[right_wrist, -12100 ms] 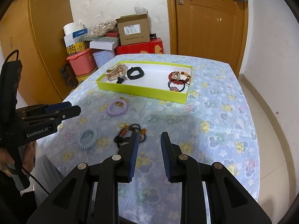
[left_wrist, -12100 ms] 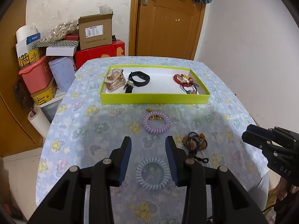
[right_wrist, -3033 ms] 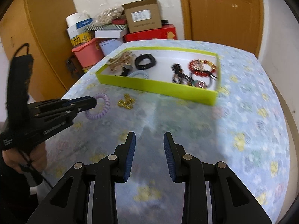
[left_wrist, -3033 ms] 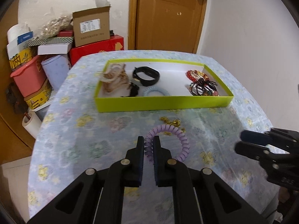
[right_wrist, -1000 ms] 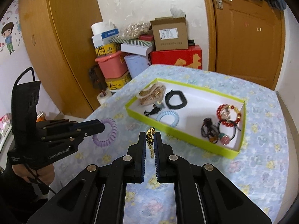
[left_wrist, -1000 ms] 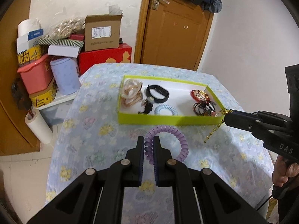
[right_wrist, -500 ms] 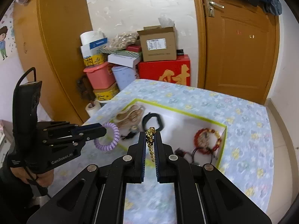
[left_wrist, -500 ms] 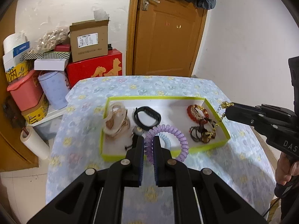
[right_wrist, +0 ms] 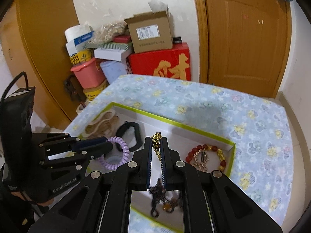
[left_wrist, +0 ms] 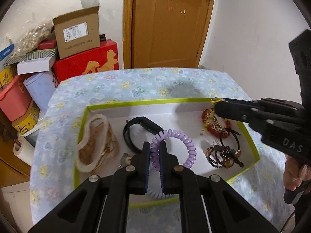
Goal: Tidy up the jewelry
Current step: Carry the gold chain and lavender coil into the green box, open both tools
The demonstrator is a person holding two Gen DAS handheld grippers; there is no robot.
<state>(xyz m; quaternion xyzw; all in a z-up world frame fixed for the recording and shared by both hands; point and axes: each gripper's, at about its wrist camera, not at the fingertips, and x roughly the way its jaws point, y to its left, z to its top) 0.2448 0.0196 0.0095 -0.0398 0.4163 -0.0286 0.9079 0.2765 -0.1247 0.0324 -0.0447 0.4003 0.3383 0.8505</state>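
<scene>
Lilac plastic, wound in a tight telephone-cord spiral, makes up the coil hair tie (left_wrist: 178,145) that the left gripper (left_wrist: 154,151) pinches between its blue-lined fingers; the jaws are closed on the loop's left side, so the rest of the ring hangs out toward 3 o'clock above the lime-green tray (left_wrist: 81,124). From the right wrist view the same tie (right_wrist: 118,155) shows at about 9 o'clock, held over the tray's white floor near the black band (right_wrist: 129,136). The right gripper (right_wrist: 156,147) has its jaws clamped on a gold chain (right_wrist: 157,143), whose knobbly gilt links bunch at the fingertips and trail down between the fingers. Inside the tray lie a beige hair claw (left_wrist: 97,141) at 9 o'clock, the black band at centre, a red bead bracelet (left_wrist: 215,124) with gold charms toward 2 o'clock, and a dark tangle of beaded cords (left_wrist: 223,153) at 4 o'clock. The tray sits on a table (left_wrist: 136,85) under a pale blue flowered cloth.
</scene>
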